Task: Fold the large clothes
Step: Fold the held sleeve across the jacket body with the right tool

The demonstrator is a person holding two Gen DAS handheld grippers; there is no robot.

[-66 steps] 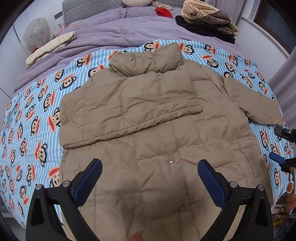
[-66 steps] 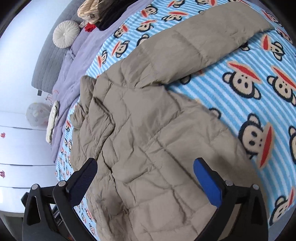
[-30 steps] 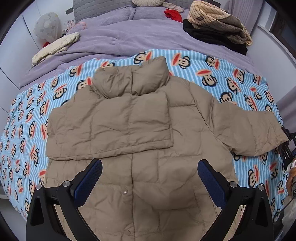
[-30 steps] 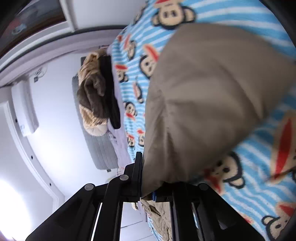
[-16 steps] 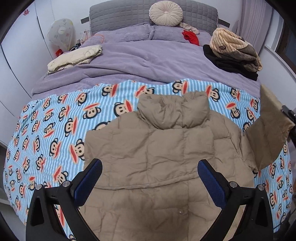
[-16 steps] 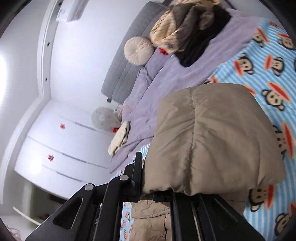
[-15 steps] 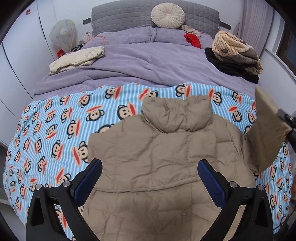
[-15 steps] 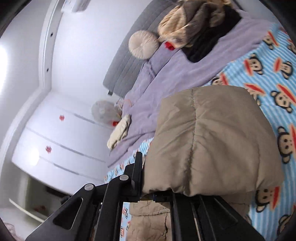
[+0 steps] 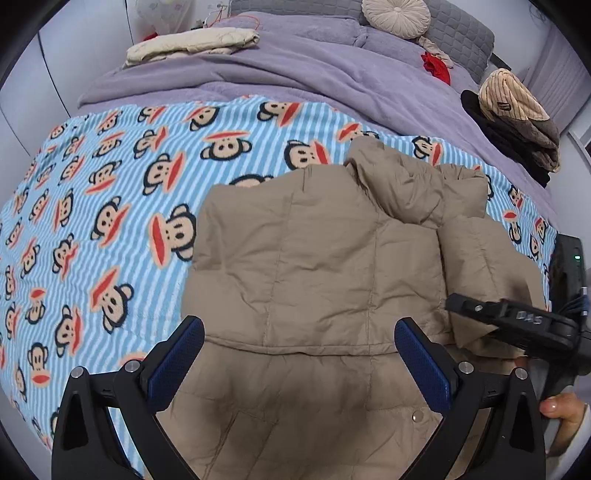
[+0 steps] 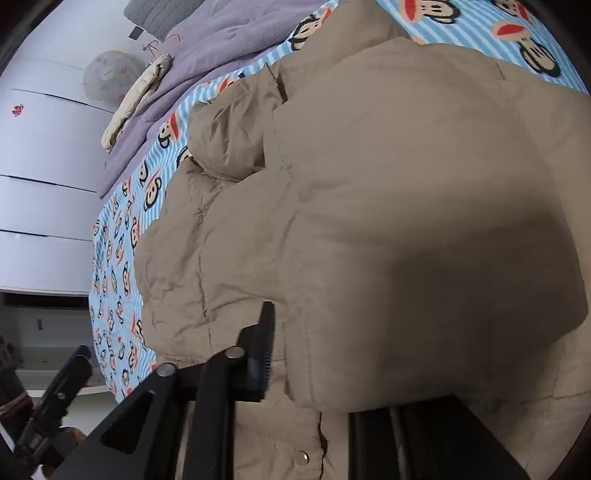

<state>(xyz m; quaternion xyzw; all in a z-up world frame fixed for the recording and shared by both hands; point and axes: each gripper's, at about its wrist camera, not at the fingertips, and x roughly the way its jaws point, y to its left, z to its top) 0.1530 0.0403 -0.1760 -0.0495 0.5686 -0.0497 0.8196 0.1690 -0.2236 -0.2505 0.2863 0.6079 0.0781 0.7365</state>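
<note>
On the monkey-print blanket, which covers the near part of a bed, a tan puffer jacket is laid flat with its collar turned toward the headboard. One sleeve is seen folded across the chest, its cuff edge running level just ahead of the left gripper. That gripper is held above the lower body of the jacket with its blue-padded fingers spread wide; nothing is between them and no fabric is touched.

At the right edge of the left wrist view the right gripper is seen lying over the jacket's other side, with a fingertip of the person's hand visible below it. In the right wrist view the second sleeve is draped over the jacket body and fills most of the frame. The right gripper's jaws are opening: one finger stands clear to the left of the sleeve's end, while the other is hidden under the fabric (whether any cloth is still pressed cannot be told).

Beyond the blanket, a purple duvet, a folded cream garment, a round cushion and a heap of dark and striped clothing are noted.
</note>
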